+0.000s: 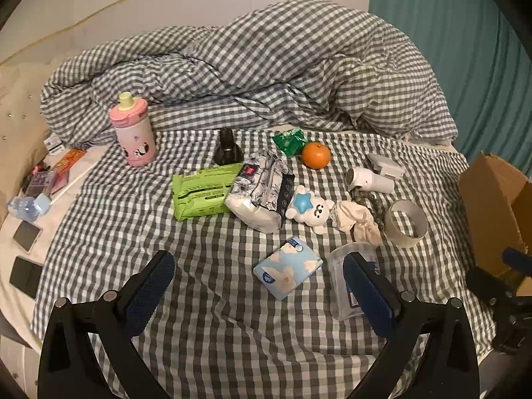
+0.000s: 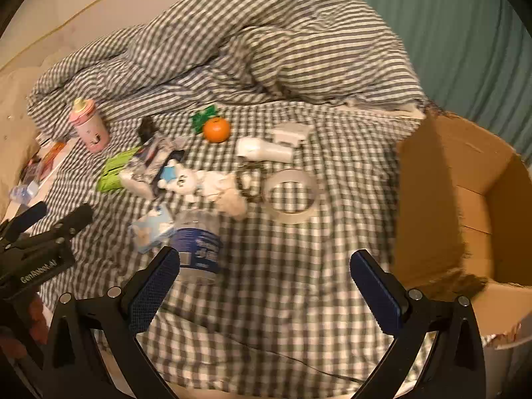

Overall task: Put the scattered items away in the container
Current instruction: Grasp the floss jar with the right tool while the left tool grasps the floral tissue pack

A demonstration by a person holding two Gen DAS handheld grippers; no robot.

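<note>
Both tongs hang above a bed spread with a grey-and-white checked sheet (image 1: 206, 316), and each stands wide open with nothing between its blue pads. In the left wrist view the left tongs (image 1: 259, 276) fill the lower frame; the right blue pad partly covers a clear plastic container with a dark blue label (image 1: 339, 276), and a pale blue tissue packet (image 1: 287, 267) lies just beside it at lower centre. In the right wrist view the right tongs (image 2: 266, 272) frame bare sheet, with the open brown cardboard box (image 2: 465, 199) at the right edge of the frame.

The scattered items crowd mid-frame in the left view. A pink drink bottle with a yellow spout (image 1: 133, 129) stands upright at upper left, a dark cone-shaped bottle (image 1: 227, 148) right of it. A lime-green wipes pack (image 1: 199, 193) touches a white floral-printed tissue pack (image 1: 259, 193). Beside that lie a white plush bear with a blue star (image 1: 309, 207), a cream fabric scrunchie (image 1: 359, 219), a string of dark beads (image 1: 369, 204) and a roll of clear tape (image 1: 405, 222). Further up sit an orange mandarin (image 1: 316, 155), a green foil sachet (image 1: 288, 140) touching it, and a white cylindrical gadget (image 1: 369, 179) beside a white clip-like piece (image 1: 385, 164).

A heaped checked duvet (image 1: 266, 66) fills the top of the frame, before a teal curtain (image 1: 465, 50). The right wrist view is blurred.
</note>
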